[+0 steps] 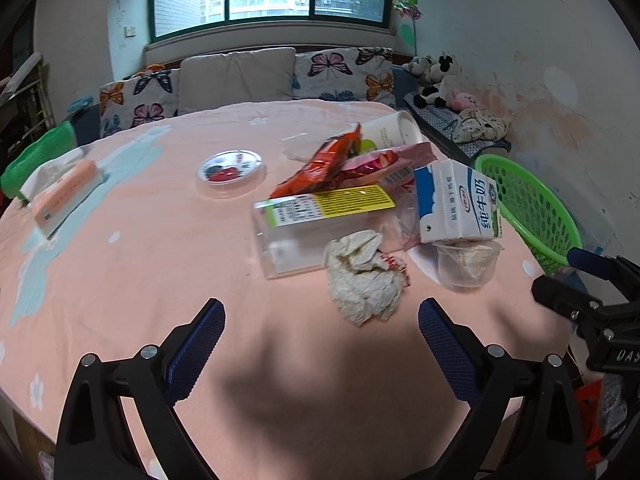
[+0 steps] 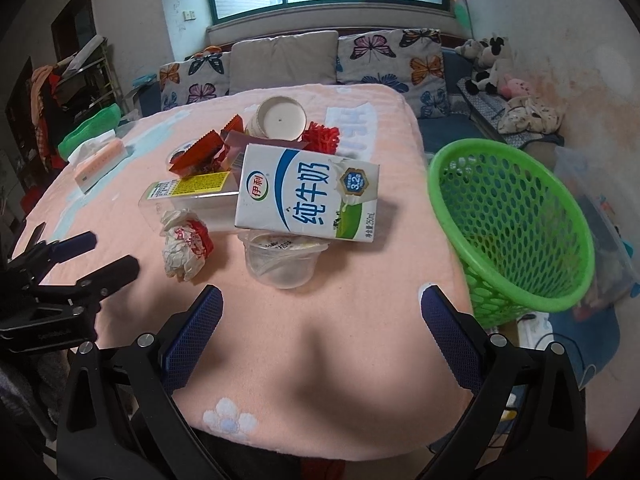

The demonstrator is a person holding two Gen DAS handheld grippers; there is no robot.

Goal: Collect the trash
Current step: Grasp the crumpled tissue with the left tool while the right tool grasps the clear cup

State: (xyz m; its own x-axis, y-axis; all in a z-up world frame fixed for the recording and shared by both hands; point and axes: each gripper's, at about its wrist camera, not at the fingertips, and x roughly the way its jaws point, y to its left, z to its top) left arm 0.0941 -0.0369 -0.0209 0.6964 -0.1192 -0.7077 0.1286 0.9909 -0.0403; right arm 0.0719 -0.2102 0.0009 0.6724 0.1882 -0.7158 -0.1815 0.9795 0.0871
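I have both grippers spread wide and holding nothing: the left gripper hangs just short of the crumpled paper, the right gripper before the plastic cup under the milk carton. The green basket stands beyond the table's right edge.

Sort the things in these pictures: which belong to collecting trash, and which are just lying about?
Job: milk carton, crumpled paper, plastic cup, snack wrapper, clear box, green basket.

Lying about: tissue pack, cushions, soft toys.
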